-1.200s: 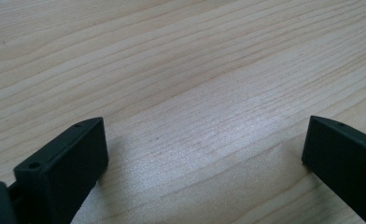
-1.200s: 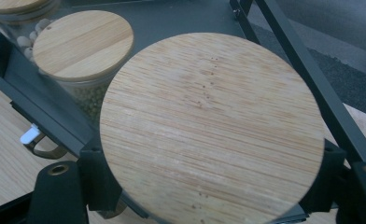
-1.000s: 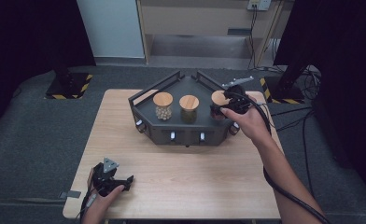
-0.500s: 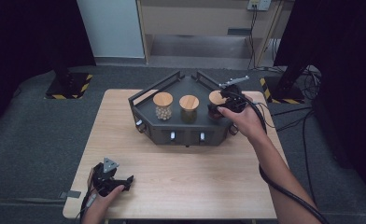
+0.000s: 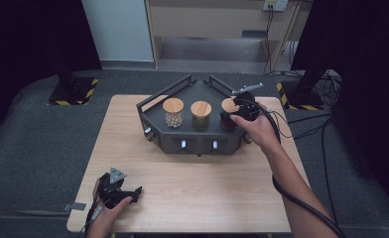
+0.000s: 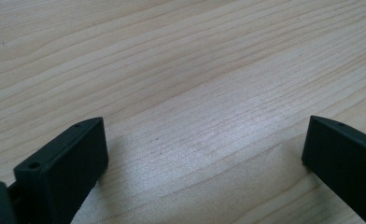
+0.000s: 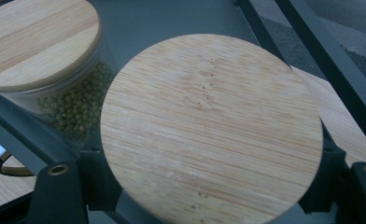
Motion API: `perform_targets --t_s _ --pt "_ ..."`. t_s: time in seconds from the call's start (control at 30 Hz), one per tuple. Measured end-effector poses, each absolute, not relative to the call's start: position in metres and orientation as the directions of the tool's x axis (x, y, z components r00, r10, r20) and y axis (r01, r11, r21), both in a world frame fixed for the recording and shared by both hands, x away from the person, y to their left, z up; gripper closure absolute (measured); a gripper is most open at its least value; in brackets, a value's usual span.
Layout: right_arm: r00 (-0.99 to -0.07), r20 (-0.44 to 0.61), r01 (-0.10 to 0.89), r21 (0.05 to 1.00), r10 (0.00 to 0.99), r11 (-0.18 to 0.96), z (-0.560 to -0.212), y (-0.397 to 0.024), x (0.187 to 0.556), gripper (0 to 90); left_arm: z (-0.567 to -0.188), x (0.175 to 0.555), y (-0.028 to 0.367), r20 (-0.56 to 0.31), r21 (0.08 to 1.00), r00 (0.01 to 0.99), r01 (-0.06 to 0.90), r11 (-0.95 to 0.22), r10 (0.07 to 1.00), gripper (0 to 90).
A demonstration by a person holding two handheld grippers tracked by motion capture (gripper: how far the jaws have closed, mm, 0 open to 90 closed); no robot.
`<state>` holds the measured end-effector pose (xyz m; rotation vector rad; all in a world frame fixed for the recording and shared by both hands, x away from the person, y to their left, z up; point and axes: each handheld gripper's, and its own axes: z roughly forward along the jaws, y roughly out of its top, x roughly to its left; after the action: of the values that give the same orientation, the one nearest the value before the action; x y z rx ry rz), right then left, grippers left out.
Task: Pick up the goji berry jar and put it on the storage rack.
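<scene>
A dark angular rack (image 5: 192,141) at the table's far middle holds three glass jars with round wooden lids. My right gripper (image 5: 239,110) is at the right-hand jar (image 5: 228,105), reaching in from the right. In the right gripper view its black jaws stand on either side of that jar's lid (image 7: 211,126), and the right gripper (image 7: 211,179) is shut on the jar. Beside it is the middle jar (image 7: 36,42), filled with green beans. My left gripper (image 5: 135,193) rests at the table's front left. Its jaws are wide open over bare wood, with nothing between them (image 6: 204,144).
The left jar (image 5: 172,111) holds pale round pieces. The rack has raised side rails (image 5: 165,94) and small knobs on its front wall. A cable trails from my right hand off the table's right side. The light wooden table (image 5: 207,188) lies between me and the rack.
My right hand has edged slightly left at the right-hand jar. My left gripper has stayed where it was.
</scene>
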<state>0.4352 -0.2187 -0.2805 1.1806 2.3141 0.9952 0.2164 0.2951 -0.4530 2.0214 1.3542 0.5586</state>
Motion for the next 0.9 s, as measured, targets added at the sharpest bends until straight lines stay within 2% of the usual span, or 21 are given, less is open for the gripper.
perform_targets --t_s 0.9 --pt "-0.592 -0.009 0.537 0.741 0.806 0.403 -0.295 -0.216 0.43 25.9 -0.453 0.217 0.295 -0.001 0.706 0.382 0.655 -0.27 0.924 0.0"
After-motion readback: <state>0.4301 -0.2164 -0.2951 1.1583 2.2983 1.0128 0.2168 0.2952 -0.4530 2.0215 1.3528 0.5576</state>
